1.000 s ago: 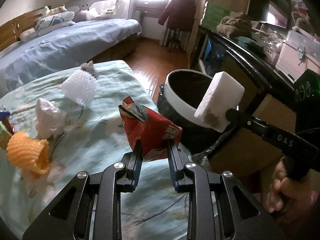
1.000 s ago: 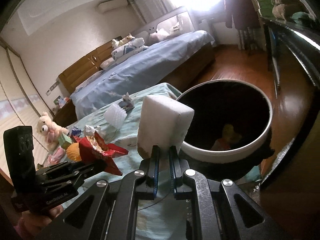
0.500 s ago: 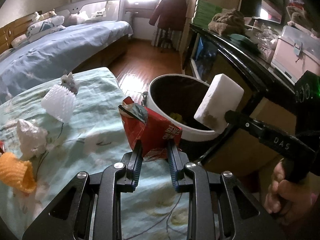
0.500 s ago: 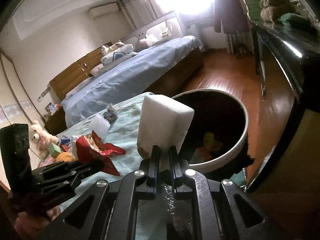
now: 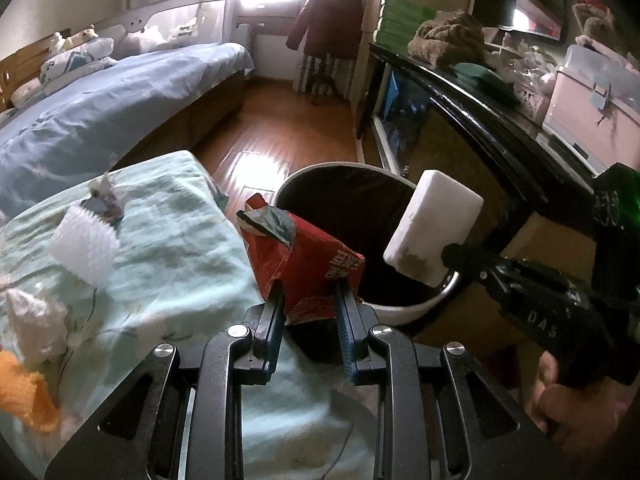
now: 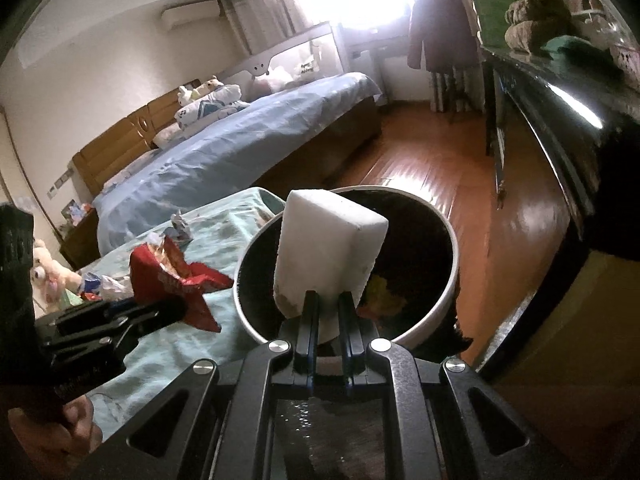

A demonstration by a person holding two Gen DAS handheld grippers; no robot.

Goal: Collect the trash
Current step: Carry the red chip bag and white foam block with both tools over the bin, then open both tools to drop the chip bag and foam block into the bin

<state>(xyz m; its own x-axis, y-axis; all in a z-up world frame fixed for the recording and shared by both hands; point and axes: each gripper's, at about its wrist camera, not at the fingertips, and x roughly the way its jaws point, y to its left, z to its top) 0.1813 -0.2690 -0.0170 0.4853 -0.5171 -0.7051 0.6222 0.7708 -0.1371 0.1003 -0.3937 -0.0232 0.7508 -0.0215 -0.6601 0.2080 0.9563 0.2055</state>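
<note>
My left gripper (image 5: pixel 310 296) is shut on a crumpled red snack wrapper (image 5: pixel 304 256), held at the near rim of the white trash bin (image 5: pixel 400 310). My right gripper (image 6: pixel 328 300) is shut on a white foam block (image 6: pixel 328 252), held over the bin's (image 6: pixel 446 296) dark opening, where some trash lies inside. The foam block also shows in the left wrist view (image 5: pixel 434 228), and the wrapper in the right wrist view (image 6: pixel 176 276).
On the pale green bedspread (image 5: pixel 168 248) lie a white foam net (image 5: pixel 86 246), a crumpled white tissue (image 5: pixel 38 320), an orange foam net (image 5: pixel 22 392) and a small grey scrap (image 5: pixel 104 196). A black cabinet (image 5: pixel 480 128) stands right of the bin. A blue bed (image 5: pixel 100 112) is behind.
Both grippers have moved toward the bin with their loads. The bin now sits closer and more central, with the foam block over its opening and the wrapper at its rim.
</note>
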